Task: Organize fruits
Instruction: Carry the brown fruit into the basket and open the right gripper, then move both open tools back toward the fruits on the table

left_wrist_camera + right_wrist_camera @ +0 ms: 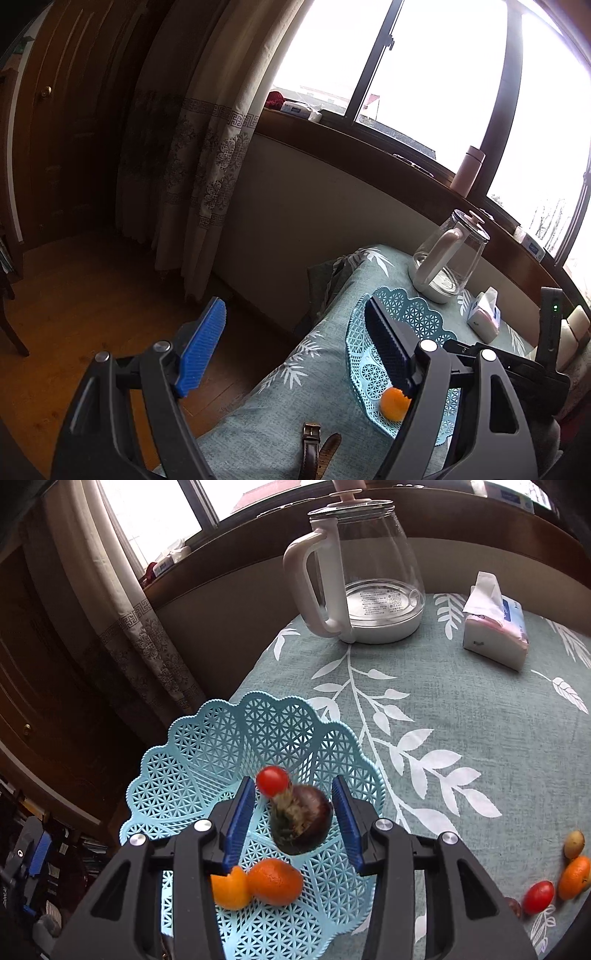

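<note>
A: Status? Which step?

B: Mid-sort. My right gripper [293, 814] sits over the basket [192, 768], jaws wide, dark fruit [301, 821] between the pads but neither pad touching it. Can't tell if it's resting in the basket or dropping. So I'd call this a release, holding nothing.

A: What's already in?

B: Red tomato [272, 781] just behind the dark one, two oranges [275, 882] at the basket's near side. Basket is by the tabletop's left edge, kettle [354, 572] at the far edge.

A: Left?

B: Left gripper [295, 345] fully open, empty, hanging past the tabletop's left edge.

A: Left to do?

B: Loose fruit near the right edge: tomato [538, 897], orange [574, 878], a yellowish one [573, 844]. Next I'd lift the right gripper clear and swing right for the tomato.
</note>
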Motion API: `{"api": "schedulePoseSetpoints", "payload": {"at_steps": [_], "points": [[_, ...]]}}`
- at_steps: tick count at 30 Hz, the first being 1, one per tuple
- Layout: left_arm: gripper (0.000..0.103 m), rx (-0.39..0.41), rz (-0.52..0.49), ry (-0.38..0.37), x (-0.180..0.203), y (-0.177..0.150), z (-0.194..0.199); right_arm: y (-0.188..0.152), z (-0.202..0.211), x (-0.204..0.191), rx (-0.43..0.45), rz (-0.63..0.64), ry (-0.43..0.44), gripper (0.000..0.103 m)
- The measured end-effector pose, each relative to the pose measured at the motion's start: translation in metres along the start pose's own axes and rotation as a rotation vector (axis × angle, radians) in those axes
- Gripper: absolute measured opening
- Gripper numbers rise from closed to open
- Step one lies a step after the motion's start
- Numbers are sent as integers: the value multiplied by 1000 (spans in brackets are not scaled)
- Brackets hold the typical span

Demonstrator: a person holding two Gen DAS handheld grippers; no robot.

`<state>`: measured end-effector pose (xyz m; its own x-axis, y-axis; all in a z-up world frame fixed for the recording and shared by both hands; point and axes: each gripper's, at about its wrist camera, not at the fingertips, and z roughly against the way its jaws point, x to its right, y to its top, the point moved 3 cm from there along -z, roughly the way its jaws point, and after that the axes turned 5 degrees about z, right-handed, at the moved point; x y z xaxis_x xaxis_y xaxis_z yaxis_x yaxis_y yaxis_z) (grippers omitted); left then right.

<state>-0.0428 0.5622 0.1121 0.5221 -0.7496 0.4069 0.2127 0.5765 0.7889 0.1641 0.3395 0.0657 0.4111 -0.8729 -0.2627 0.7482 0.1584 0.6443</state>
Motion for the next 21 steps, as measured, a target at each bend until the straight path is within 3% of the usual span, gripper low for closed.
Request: {"api": "schedulePoseSetpoints", "payload": {"at_steps": [1,4,21], "points": [[79,0,0,-2,0,0,0,0,2,0,11,4,-25,54],[79,-2,0,-7,2,0,1,-3,9,-3,37,45,-56,55],[84,23,-29,-75,25,0,20,-28,66,23,120,-36,-61,63]]}}
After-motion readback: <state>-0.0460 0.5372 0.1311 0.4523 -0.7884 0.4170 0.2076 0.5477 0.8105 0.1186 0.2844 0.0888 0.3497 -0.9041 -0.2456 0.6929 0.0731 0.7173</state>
